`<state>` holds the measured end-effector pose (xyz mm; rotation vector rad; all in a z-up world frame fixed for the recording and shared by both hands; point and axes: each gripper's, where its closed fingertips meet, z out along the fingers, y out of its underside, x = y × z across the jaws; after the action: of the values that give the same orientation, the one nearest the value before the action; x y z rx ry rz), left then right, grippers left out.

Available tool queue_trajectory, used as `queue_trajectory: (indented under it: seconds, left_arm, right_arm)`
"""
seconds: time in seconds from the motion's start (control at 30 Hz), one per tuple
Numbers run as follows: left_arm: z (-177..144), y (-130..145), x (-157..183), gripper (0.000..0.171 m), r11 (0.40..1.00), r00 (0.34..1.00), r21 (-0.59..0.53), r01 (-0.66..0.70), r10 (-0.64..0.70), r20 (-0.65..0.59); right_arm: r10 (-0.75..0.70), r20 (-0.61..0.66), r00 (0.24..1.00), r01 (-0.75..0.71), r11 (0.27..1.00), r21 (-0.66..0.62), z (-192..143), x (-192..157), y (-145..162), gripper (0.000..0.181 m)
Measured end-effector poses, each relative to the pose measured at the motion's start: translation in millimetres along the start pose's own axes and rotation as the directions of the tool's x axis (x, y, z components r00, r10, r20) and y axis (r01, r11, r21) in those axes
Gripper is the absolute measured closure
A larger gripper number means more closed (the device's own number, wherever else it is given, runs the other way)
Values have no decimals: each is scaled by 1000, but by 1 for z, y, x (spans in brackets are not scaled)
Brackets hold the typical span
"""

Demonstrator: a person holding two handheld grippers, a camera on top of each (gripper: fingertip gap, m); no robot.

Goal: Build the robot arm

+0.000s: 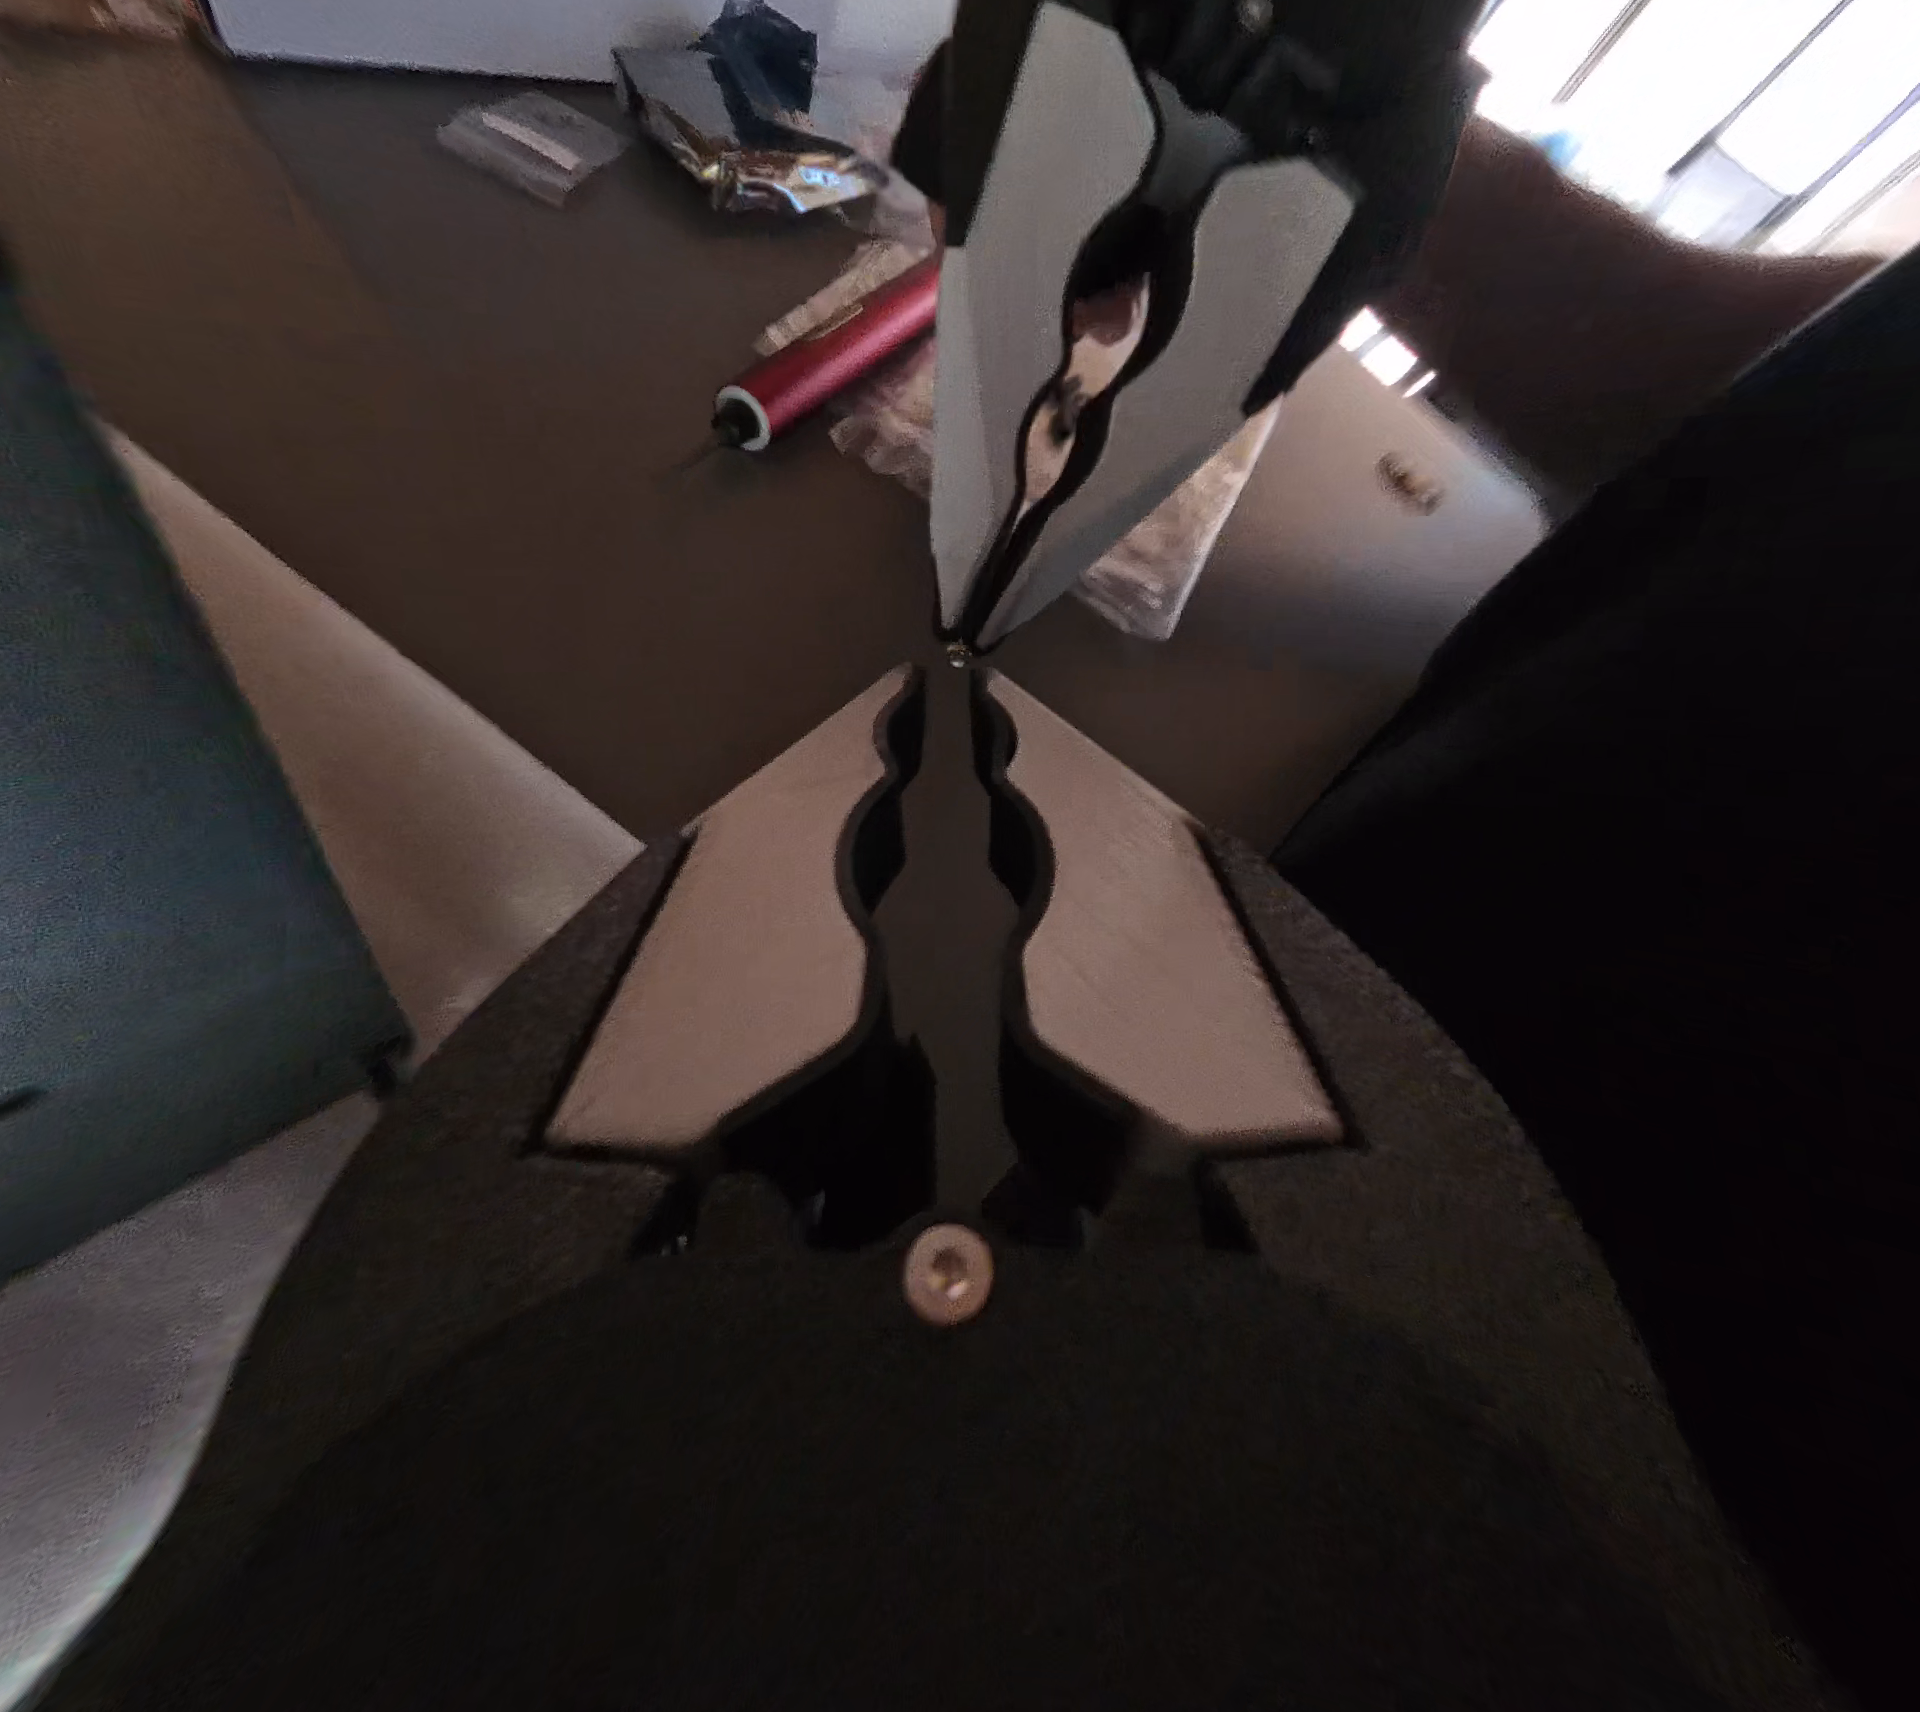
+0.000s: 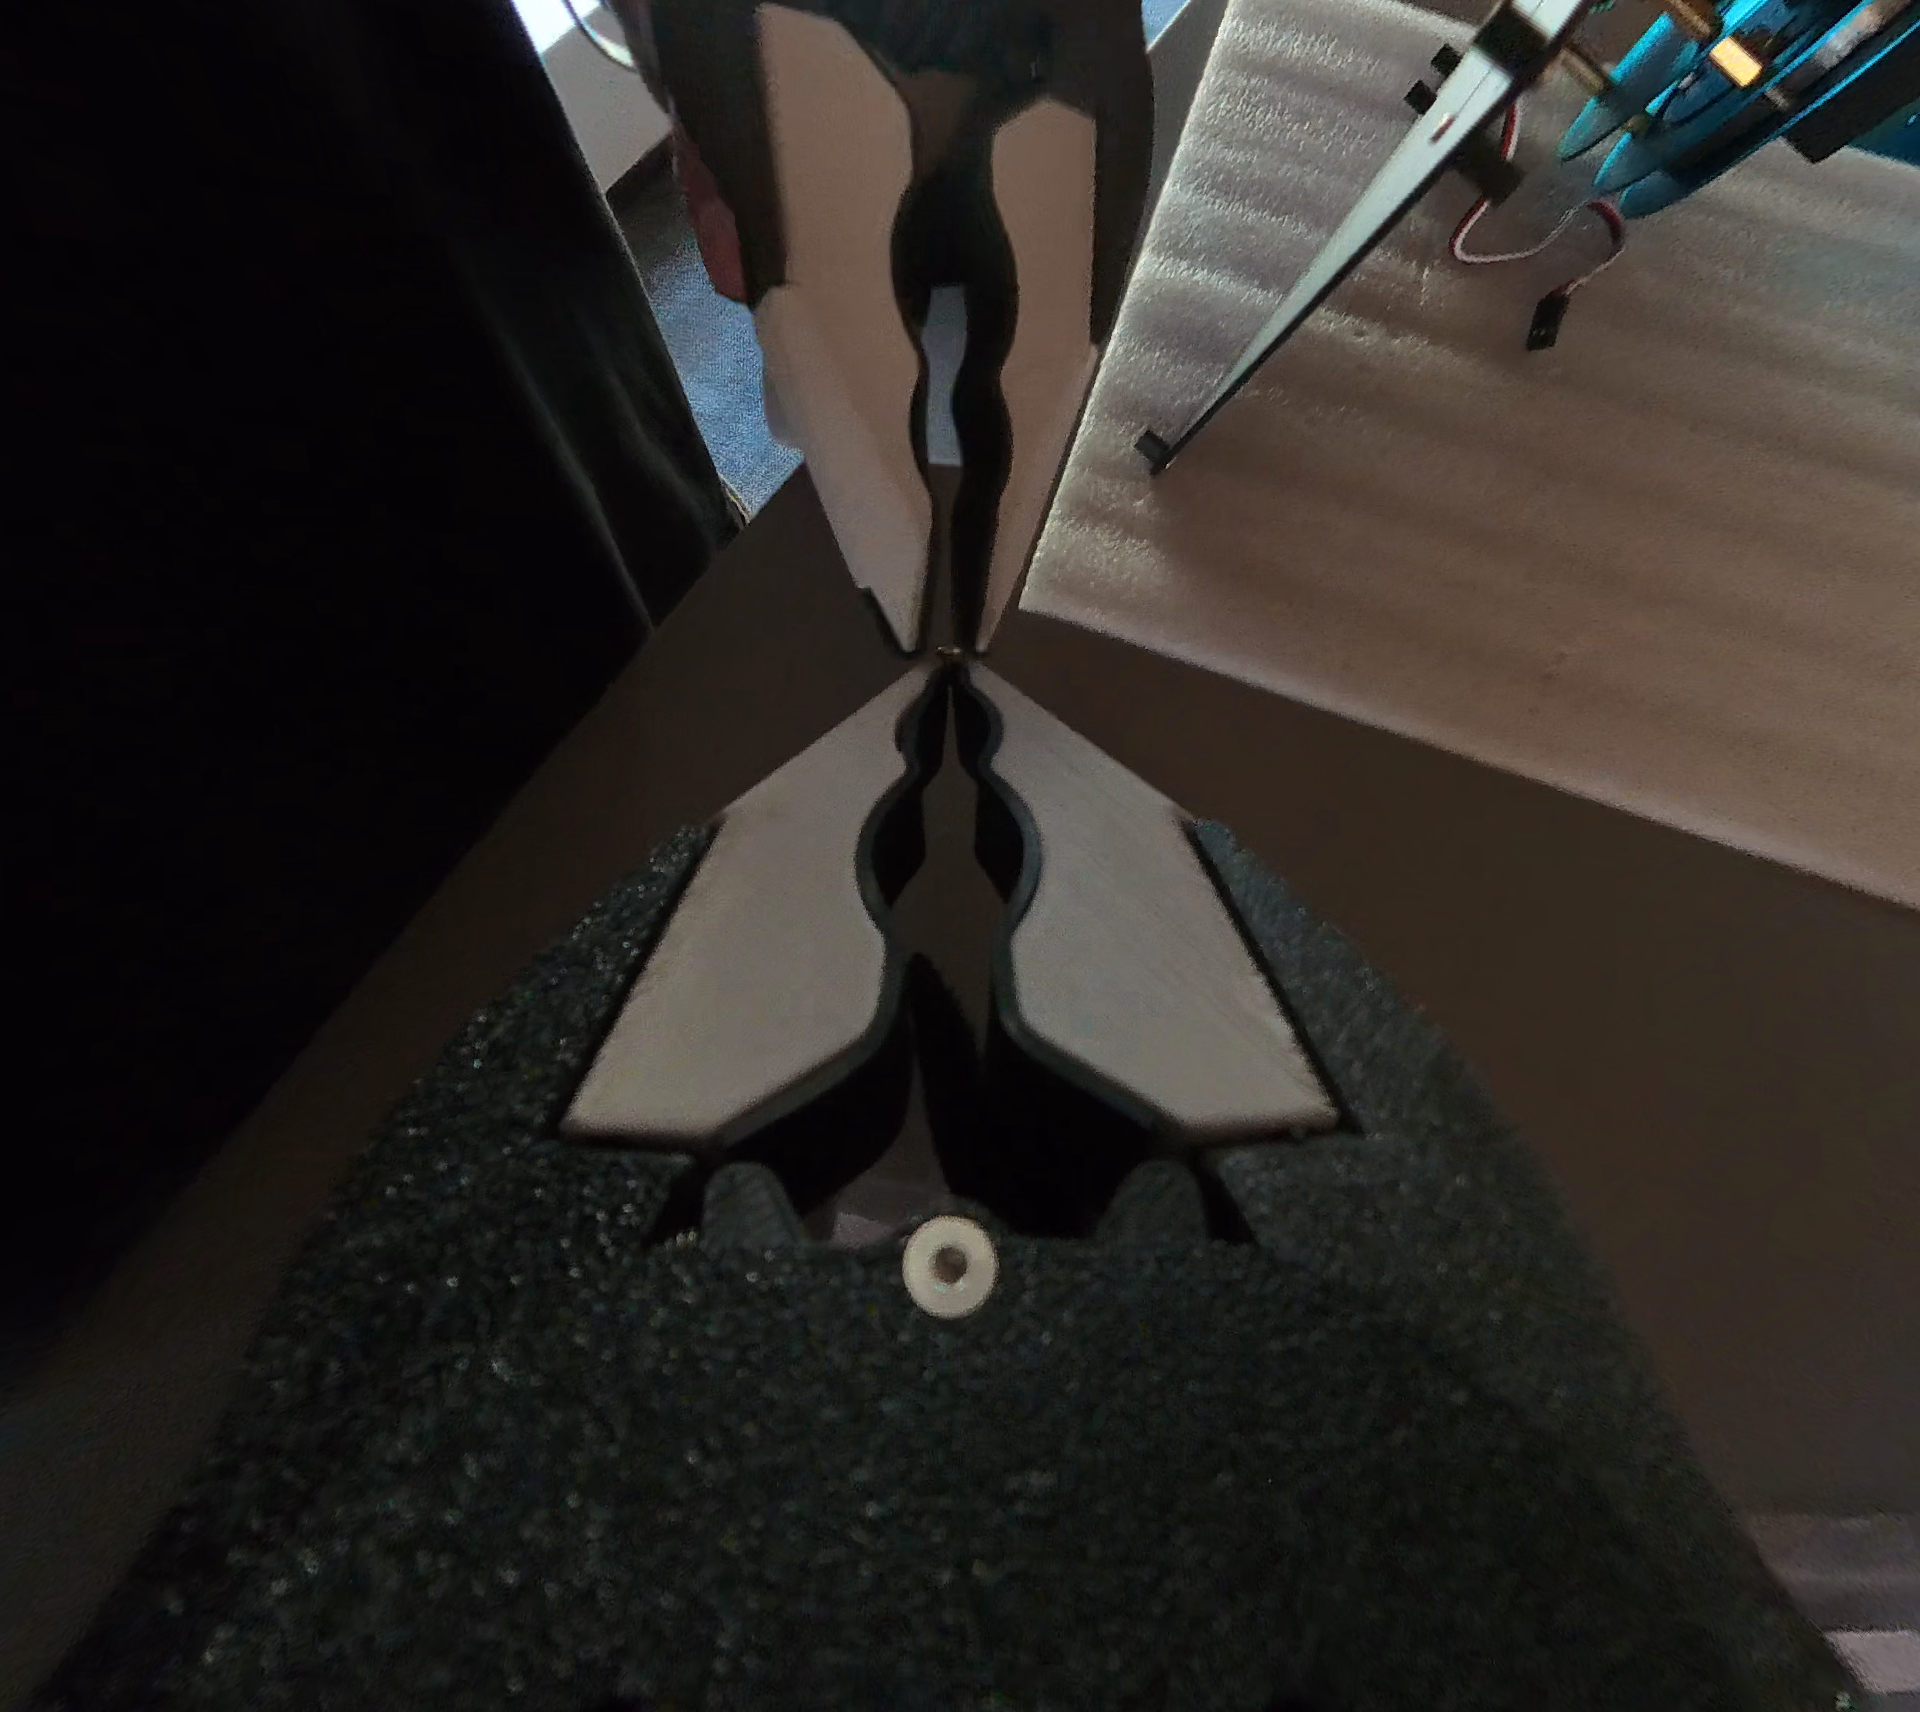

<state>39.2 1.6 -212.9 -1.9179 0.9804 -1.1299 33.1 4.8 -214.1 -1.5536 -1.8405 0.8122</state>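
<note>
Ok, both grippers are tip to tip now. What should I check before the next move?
1. Small metal piece pinched at the right gripper tips: ok, jaws look closed on it.
2. Left gripper clamped on the piece: not ok, jaws narrowly apart.
3. Tips lined up: ok in both views.
4. Red tool out of the way: ok, it lies on the table behind.
5. Which way the piece faces: cannot tell, too small.

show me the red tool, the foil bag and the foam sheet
red tool (image 1: 831, 358), left wrist view, on its red barrel
foil bag (image 1: 769, 171), left wrist view, on its crumpled silver front
foam sheet (image 2: 1455, 519), right wrist view, on a bare patch of its white top
</note>
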Motion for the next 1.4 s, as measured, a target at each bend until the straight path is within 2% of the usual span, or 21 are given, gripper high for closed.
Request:
queue_trajectory:
  seconds: [0.1, 0.23, 0.63, 0.83, 0.97, 1.07, 1.2, 1.4]
  left_arm:
    - [-7, -8, 1, 164, 980, 979, 73, 187, -180, -98]
    - [-17, -10, -3, 164, 947, 949, 125, 297, -279, -146]
    - [-28, -5, -1, 169, 930, 932, 147, 338, -309, -190]
    - [-32, -3, -4, 169, 935, 942, 159, 317, -292, -163]
    - [-35, 0, -16, 169, 951, 966, 169, 259, -251, -68]
    - [-44, 3, -37, 169, 973, 978, 166, 161, -180, 106]
    - [-67, 4, -67, 169, 981, 941, 176, 87, -139, 308]
    - [-84, 8, -92, 169, 976, 898, 199, 86, -163, 408]
  right_arm:
    - [-16, -2, 1000, 16, 1000, 12, 0, 2, -9, 180]
    - [-44, -2, 999, 44, 999, 14, 4, 4, -17, 181]
    - [-76, 45, 996, 75, 997, 20, 14, 2, -27, 180]
    - [-55, 52, 997, 53, 998, 31, 18, 3, -29, 179]
    - [-9, 17, 1000, 8, 998, 59, 15, 13, -30, 180]
    - [40, -16, 999, -39, 995, 89, 9, 23, -31, 181]
    - [90, -46, 995, -84, 989, 121, 4, 30, -30, 181]
    - [125, -37, 991, -120, 985, 122, 10, 31, -24, 181]
